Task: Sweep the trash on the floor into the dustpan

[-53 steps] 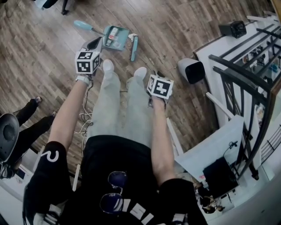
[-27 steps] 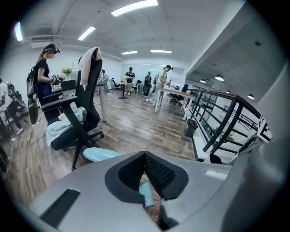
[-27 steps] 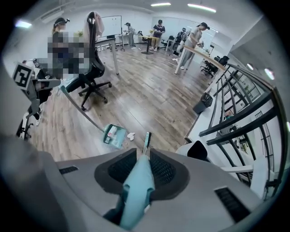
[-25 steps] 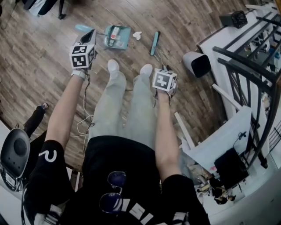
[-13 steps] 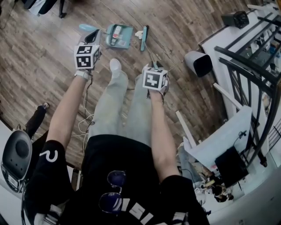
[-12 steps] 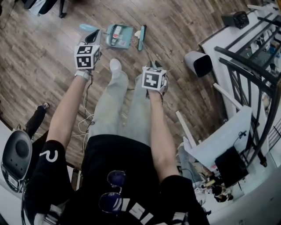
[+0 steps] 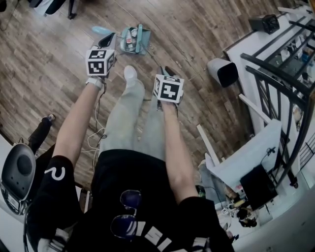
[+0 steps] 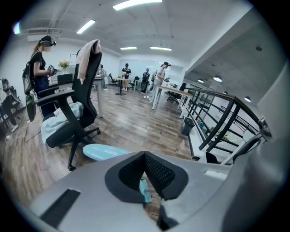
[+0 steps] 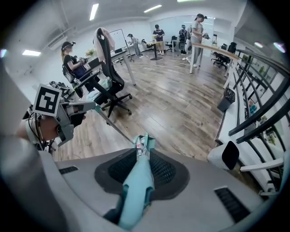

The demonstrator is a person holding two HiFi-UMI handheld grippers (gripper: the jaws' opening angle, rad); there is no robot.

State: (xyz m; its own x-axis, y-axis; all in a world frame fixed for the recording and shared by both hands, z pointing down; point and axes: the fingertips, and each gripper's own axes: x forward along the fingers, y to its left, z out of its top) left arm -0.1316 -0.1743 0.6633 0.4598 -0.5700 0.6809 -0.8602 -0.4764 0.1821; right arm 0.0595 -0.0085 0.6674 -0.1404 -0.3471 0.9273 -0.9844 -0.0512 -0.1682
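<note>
The person wears a black short-sleeved T-shirt (image 7: 130, 172) with white print on the sleeve and front, pale grey trousers (image 7: 129, 115) and a white shoe (image 7: 130, 73). Dark sunglasses (image 7: 125, 214) hang at the collar. The left hand-held gripper (image 7: 107, 38) and right hand-held gripper (image 7: 167, 71) each have a grey body, black mesh-patterned pads (image 8: 156, 174) and a white cube with black square markers. A thin pale cable (image 7: 96, 133) hangs below the left wrist.

Under you: brown wood-plank floor (image 7: 44, 64). Black swivel office chair (image 8: 74, 113) ahead-left, black metal railing (image 8: 222, 122) on your rt. White ceiling strip lights (image 8: 136, 4) overhead.
</note>
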